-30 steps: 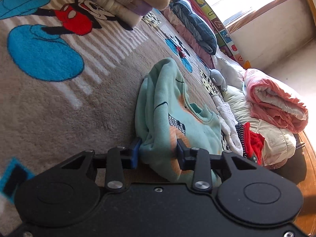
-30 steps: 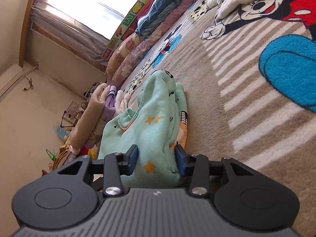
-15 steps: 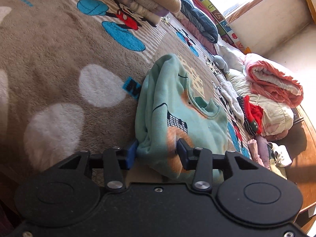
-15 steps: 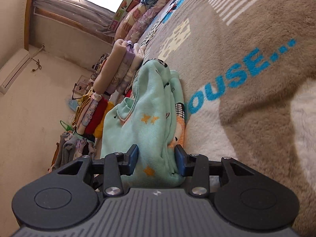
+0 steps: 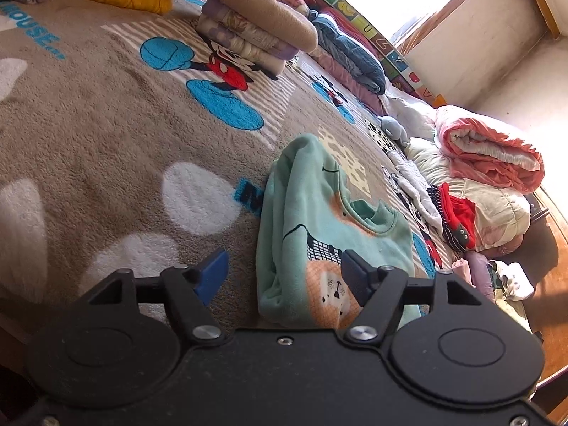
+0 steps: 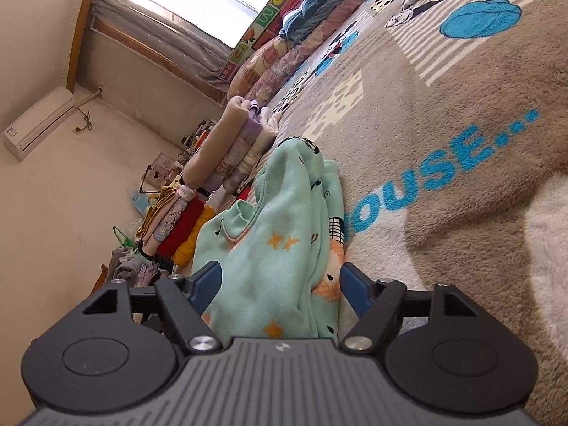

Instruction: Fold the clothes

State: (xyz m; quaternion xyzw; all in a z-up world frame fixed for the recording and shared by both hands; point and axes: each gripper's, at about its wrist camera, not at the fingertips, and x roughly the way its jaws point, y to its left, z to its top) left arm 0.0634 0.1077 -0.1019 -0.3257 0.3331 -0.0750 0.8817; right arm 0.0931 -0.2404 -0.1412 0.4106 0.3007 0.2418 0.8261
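Both claws spread wide, folded mint sweatshirt lying on the blanket between their fingers

Left claw: fingers well apart, gripping nothing; the mint sweatshirt lies directly ahead, its near fold between the fingers, closer to the right finger. This view alone shows the lion print, the collar, a pink rolled quilt far ahead to the right, and a folded stack far ahead to the left, all on the brown cartoon blanket. Right claw: fingers equally apart, the sweatshirt bunched between them, contact with either pad not determinable. This view alone shows orange stars on the fabric, blue lettering ahead to the right, and a wall air conditioner far left
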